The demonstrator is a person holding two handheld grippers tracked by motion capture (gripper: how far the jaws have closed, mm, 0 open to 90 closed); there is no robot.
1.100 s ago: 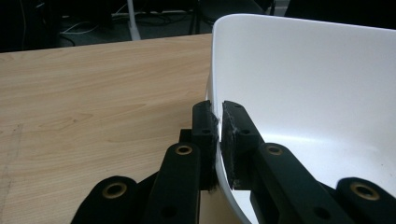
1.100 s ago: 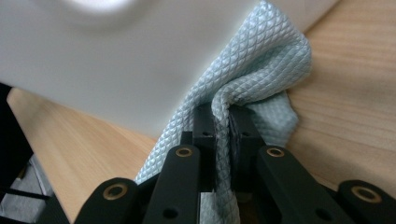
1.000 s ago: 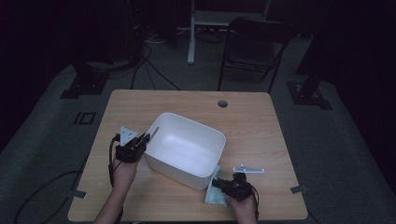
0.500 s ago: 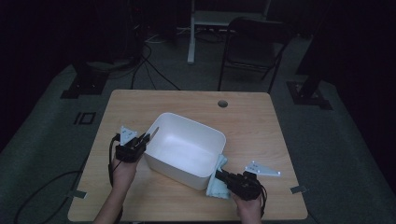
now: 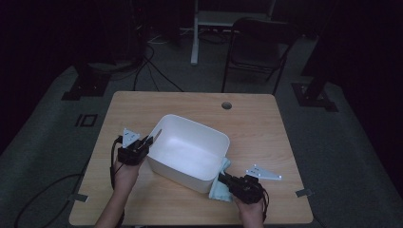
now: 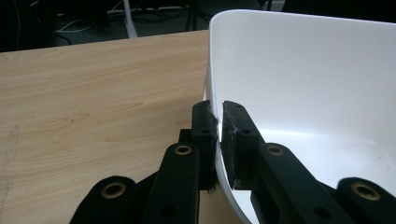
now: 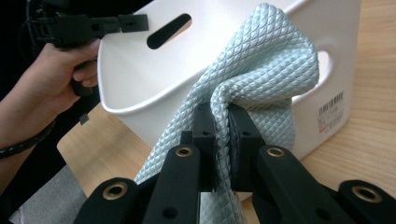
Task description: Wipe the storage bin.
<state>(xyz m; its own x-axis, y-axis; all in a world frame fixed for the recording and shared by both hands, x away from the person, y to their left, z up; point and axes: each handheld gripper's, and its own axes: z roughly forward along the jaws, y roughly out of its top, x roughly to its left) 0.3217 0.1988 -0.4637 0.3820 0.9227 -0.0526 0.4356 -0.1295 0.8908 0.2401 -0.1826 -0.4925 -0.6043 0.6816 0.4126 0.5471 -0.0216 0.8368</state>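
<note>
A white plastic tub (image 5: pixel 187 152) stands slantwise in the middle of the wooden table. My left gripper (image 5: pixel 151 140) is shut on the tub's left rim (image 6: pixel 211 100), one jaw outside and one inside the wall. A pale blue quilted cloth (image 7: pixel 261 79) hangs against the tub's near right corner (image 5: pixel 219 183). My right gripper (image 7: pixel 222 122) is shut on a fold of that cloth, lifting it up against the tub's outer wall (image 7: pixel 327 93). From above, the right gripper (image 5: pixel 224 178) sits low at the tub's front right corner. The tub's inside looks bare.
The table (image 5: pixel 266 128) has a round cable hole (image 5: pixel 226 105) near its far edge. A folding chair (image 5: pixel 259 45) and stand legs are on the floor beyond. Tape marks (image 5: pixel 302 193) lie near the front corners. In the right gripper view the other hand (image 7: pixel 51 88) holds its gripper at the tub's far rim.
My right gripper has moved right and risen a little with the cloth, bringing it up against the tub's corner. The left gripper and the tub have stayed put.
</note>
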